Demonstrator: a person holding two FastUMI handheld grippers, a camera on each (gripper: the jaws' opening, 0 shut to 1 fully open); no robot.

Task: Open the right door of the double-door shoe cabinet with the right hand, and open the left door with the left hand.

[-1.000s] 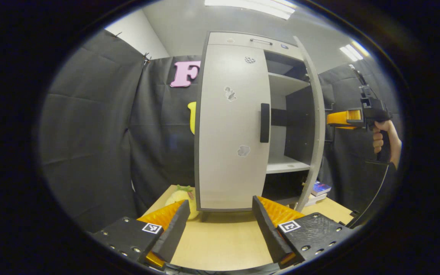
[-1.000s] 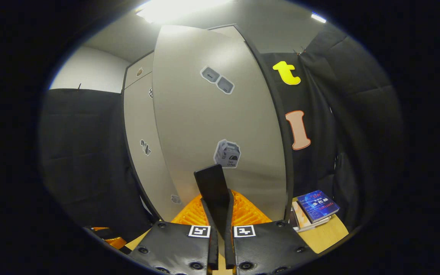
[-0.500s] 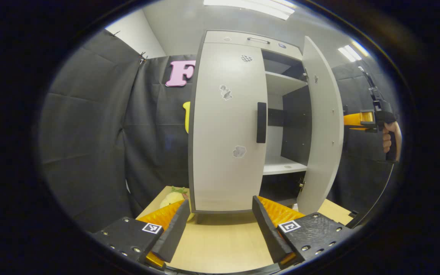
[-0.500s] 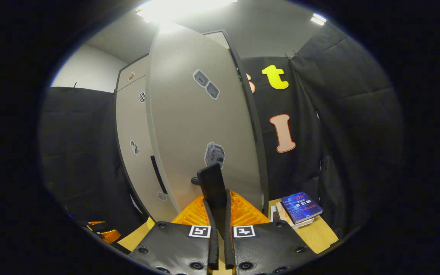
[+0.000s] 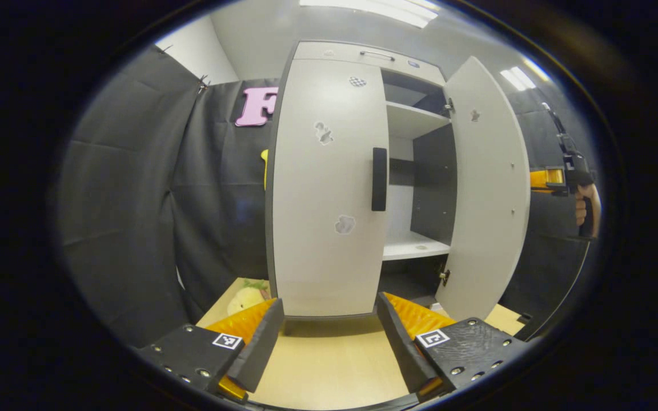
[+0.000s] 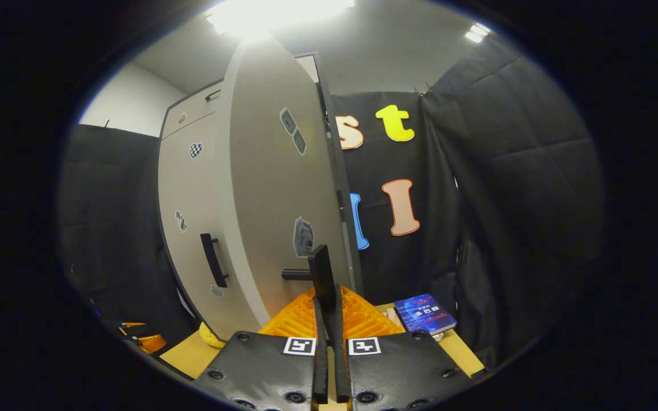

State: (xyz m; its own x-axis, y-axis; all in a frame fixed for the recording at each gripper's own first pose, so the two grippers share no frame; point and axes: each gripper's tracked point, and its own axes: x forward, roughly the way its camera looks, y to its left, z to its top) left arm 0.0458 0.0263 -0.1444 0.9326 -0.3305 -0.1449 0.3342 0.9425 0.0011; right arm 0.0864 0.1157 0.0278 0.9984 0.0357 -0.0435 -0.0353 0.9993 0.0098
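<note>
Cabinet [image 5: 329,188] is light grey w/ dark grey edges and interior walls, white shelves [image 5: 414,249], black bar handles on left door [image 5: 379,179] and right door [image 6: 323,277]; small stickers on the doors, one black/white checkered [image 5: 357,81]. Both grippers, left [image 5: 329,337] and right [image 6: 329,319]: black textured bodies, orange ribbed fingers w/ black pads, white/black square markers. Table [image 5: 329,371] light wood, plush [image 5: 243,298] pale yellow w/ green, book [image 6: 425,314] blue cover w/ red lettering.

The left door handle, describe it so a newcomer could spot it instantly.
Find the grey shoe cabinet on the wooden table. On its closed left door, the handle is a black vertical bar at the inner edge, beside the opened compartment.
</note>
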